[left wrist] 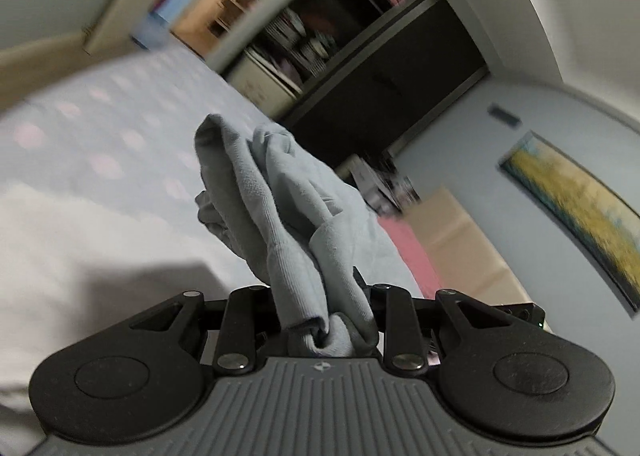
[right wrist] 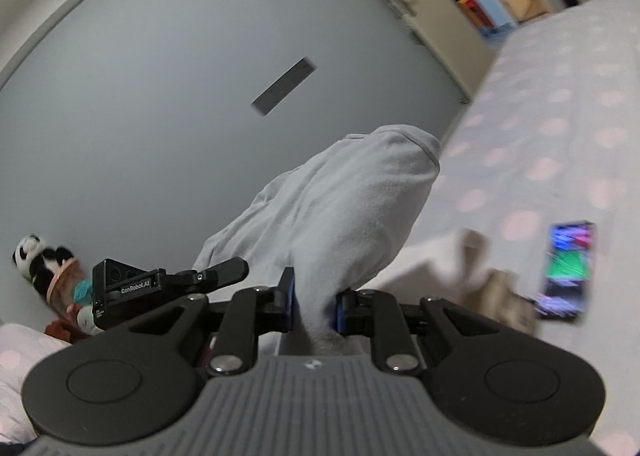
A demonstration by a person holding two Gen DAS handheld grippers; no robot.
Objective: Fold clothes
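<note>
Left wrist view: the left gripper (left wrist: 326, 320) has its jaws narrowed on a bunched fold of the grey garment (left wrist: 276, 192), which rises ahead of them above the bed (left wrist: 100, 144). In the right wrist view, the right gripper (right wrist: 314, 308) clamps another part of the garment (right wrist: 352, 200); a phone (right wrist: 568, 270) lies to its right.

A home bedroom: a bed (left wrist: 100, 128) with a dotted sheet, an open wardrobe (left wrist: 320, 28) beyond it, a framed painting (left wrist: 576, 208) on the wall.
</note>
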